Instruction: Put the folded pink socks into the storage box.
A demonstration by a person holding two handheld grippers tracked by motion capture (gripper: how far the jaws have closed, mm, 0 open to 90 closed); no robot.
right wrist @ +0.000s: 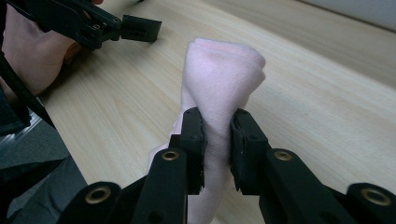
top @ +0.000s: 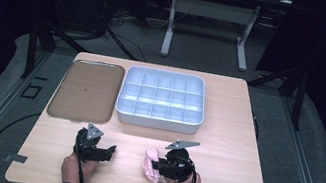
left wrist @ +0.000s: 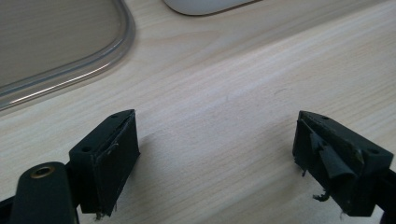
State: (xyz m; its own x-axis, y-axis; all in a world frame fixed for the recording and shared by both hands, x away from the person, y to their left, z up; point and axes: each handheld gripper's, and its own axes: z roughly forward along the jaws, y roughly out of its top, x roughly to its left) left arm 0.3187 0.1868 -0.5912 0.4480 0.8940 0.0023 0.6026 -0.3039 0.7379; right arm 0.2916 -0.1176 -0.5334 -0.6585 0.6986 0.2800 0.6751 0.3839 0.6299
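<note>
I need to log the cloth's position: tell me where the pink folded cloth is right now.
The pink folded cloth is pinched between the jaws of the right gripper, low over the near right part of the light wooden table, in front of the white compartment tray.

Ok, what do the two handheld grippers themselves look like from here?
Both are black. The left gripper and right gripper each carry a grey three-cornered plate on top and trail a black cable. Brass-coloured rivets dot the linkages, and the left one's jaw pads look worn and frayed. Dark sleeves show at the wrists.
</note>
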